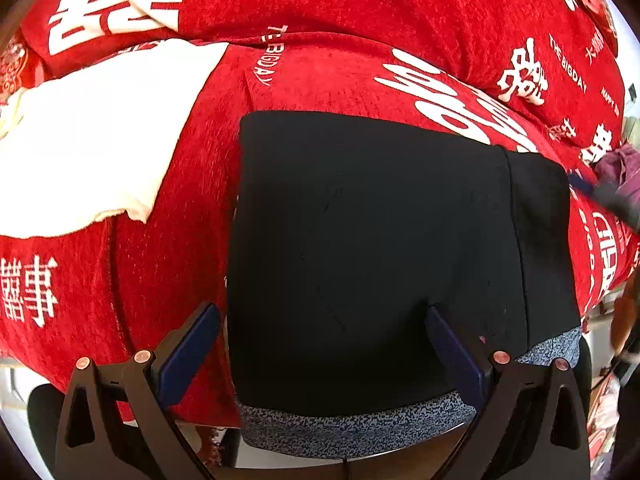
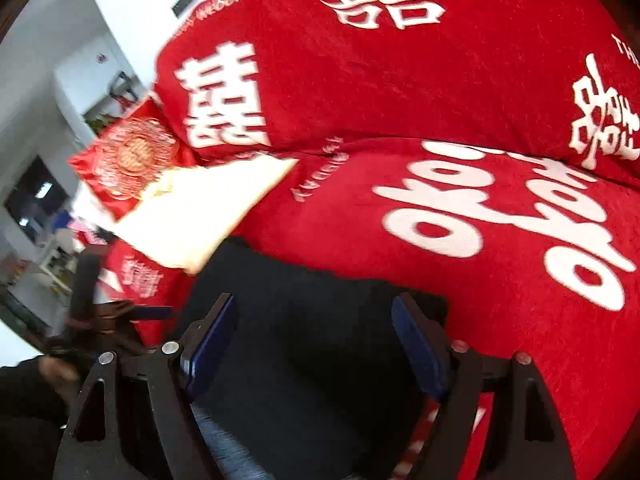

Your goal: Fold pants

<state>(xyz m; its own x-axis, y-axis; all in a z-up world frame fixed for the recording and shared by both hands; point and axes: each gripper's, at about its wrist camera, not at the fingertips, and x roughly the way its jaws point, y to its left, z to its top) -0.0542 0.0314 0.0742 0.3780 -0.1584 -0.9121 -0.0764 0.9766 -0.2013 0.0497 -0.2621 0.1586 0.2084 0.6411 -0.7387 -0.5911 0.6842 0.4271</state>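
My left gripper (image 1: pixel 322 322) hangs over the near edge of the black pants (image 1: pixel 380 240), its jaws spread wide with nothing pinched between the blue pads (image 1: pixel 188 354). The pants lie folded into a flat dark rectangle on the red cover with white lettering (image 1: pixel 360 20), and their speckled grey waistband (image 1: pixel 352 424) shows along the edge closest to me. A cream-white cloth (image 1: pixel 100 140) sits on the cover off to the left, apart from the pants. My right gripper (image 2: pixel 314 320) also stands apart, its jaws wide over the pants (image 2: pixel 304 344) and gripping nothing; its view is blurred. A red embroidered cushion (image 2: pixel 128 160) lies beyond the cream cloth (image 2: pixel 208 216). At the right edge of the left view there is a purplish garment (image 1: pixel 620 172).
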